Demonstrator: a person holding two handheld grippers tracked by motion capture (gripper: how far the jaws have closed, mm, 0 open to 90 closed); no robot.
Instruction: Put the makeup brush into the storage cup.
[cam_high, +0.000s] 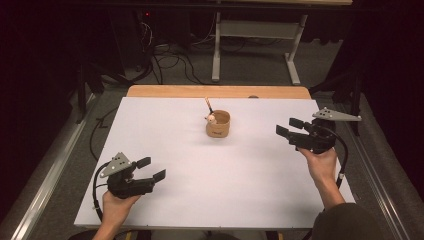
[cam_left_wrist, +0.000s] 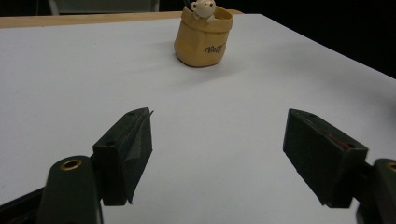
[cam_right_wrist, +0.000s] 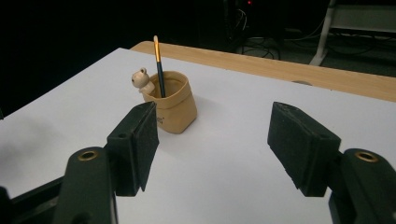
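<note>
High view: a tan cup stands upright on the white sheet that covers the bench, toward the far middle, with a wooden strip of the bench showing beyond the sheet's far edge. A small pale animal figure perches on the cup's rim, and a thin pencil leans out of the cup. The left claw sits low at the near left of the sheet, held in the person's left hand, its jaws spread apart with nothing between them. The right claw hangs at the right edge of the sheet in the right hand, also released and empty. Both claws are well apart from the cup. In the left gripper view, the cup lies far ahead between the parted jaws; in the right gripper view, the cup is nearer, just past the left-hand jaw, with the pencil rising from it.
</note>
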